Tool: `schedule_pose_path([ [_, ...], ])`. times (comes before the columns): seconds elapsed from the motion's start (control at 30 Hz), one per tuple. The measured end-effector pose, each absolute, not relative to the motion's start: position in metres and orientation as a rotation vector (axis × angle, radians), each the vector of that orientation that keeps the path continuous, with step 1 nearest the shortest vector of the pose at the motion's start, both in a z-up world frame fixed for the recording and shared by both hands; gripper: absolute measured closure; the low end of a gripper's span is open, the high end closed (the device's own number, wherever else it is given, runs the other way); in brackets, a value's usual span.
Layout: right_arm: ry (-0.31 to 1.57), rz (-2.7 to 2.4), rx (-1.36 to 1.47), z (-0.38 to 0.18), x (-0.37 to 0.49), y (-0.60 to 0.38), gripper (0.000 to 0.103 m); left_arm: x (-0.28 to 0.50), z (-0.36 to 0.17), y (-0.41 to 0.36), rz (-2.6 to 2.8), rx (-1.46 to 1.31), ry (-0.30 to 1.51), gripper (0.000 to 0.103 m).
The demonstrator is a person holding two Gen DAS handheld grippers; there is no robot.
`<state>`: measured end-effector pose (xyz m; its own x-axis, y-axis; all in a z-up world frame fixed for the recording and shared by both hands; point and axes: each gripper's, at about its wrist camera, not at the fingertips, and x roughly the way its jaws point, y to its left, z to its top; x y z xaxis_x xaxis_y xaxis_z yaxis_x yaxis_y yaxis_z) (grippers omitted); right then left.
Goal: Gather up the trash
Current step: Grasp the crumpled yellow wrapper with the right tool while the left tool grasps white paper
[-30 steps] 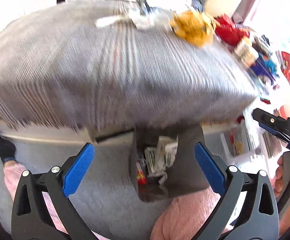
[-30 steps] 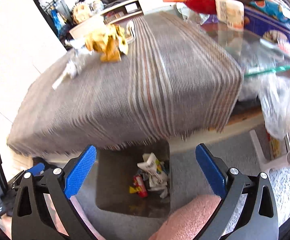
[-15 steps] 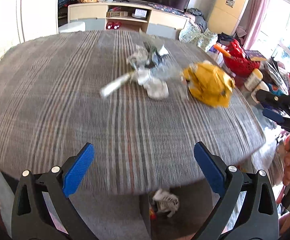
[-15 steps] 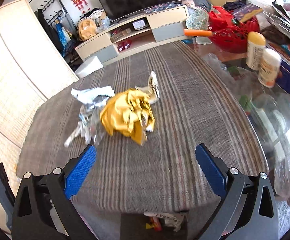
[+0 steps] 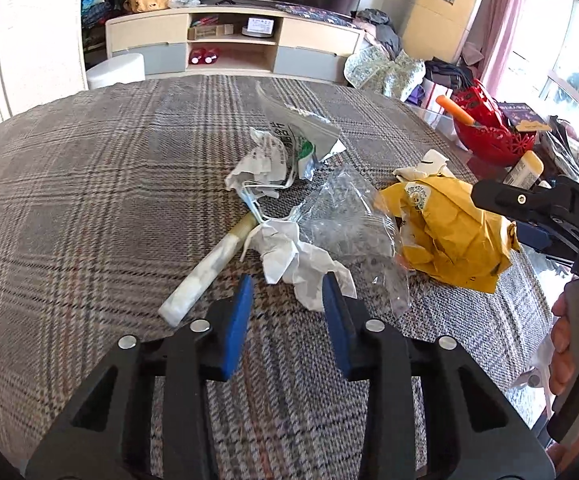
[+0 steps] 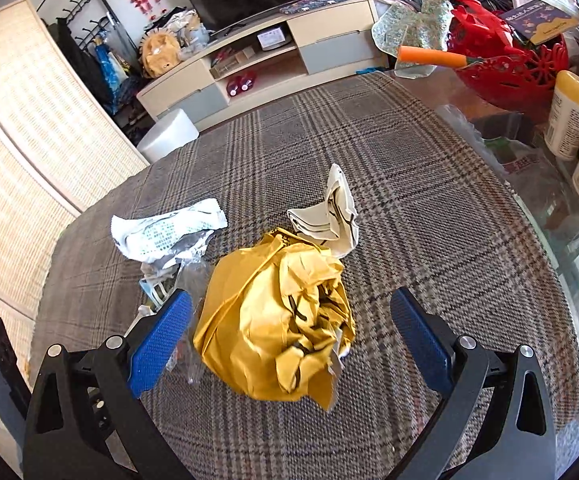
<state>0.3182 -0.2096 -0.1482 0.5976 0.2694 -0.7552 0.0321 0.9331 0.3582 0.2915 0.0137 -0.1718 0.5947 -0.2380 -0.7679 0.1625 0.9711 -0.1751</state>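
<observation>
Here my left gripper [image 5: 287,300] was half closed, its fingers w/ a gap, near the crumpled white paper [image 5: 297,258] on the plaid tablecloth [image 5: 89,208]. My right gripper [image 6: 289,340] was spread wide around the yellow wrapper [image 6: 277,320], not touching it.

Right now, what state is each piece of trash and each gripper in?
Left gripper: partly closed around the white crumpled paper, not clamped.
Right gripper: open, straddling the yellow bag.
Yellow bag: crumpled, on the cloth.
Clear plastic: crumpled, loose.
White tube: lying flat.
</observation>
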Motion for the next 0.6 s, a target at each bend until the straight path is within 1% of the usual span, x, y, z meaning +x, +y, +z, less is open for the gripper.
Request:
schedule_pose_path([
  [0.23,0.968,0.133,0.332,-0.164,0.331,-0.199,0.003,0.312,-0.184,0.009,-0.235,-0.074,0.928,0.072],
  [0.27,0.971,0.137,0.335,-0.167,0.331,-0.2,0.005,0.315,-0.185,0.008,-0.241,-0.071,0.93,0.073],
  [0.3,0.975,0.156,0.348,-0.17,0.33,-0.201,0.008,0.317,-0.187,0.007,-0.249,-0.064,0.936,0.079],
  [0.33,0.98,0.184,0.366,-0.173,0.33,-0.202,0.021,0.319,-0.188,0.007,-0.258,-0.062,0.941,0.083],
  [0.37,0.984,0.205,0.372,-0.175,0.328,-0.203,0.025,0.32,-0.189,0.006,-0.269,-0.063,0.944,0.085],
  [0.47,0.953,0.214,0.34,-0.17,0.319,-0.202,0.031,0.318,-0.189,0.005,-0.268,-0.053,0.938,0.091],
  [0.6,0.931,0.227,0.357,-0.163,0.304,-0.211,0.034,0.308,-0.184,0.006,-0.258,-0.046,0.93,0.093],
])
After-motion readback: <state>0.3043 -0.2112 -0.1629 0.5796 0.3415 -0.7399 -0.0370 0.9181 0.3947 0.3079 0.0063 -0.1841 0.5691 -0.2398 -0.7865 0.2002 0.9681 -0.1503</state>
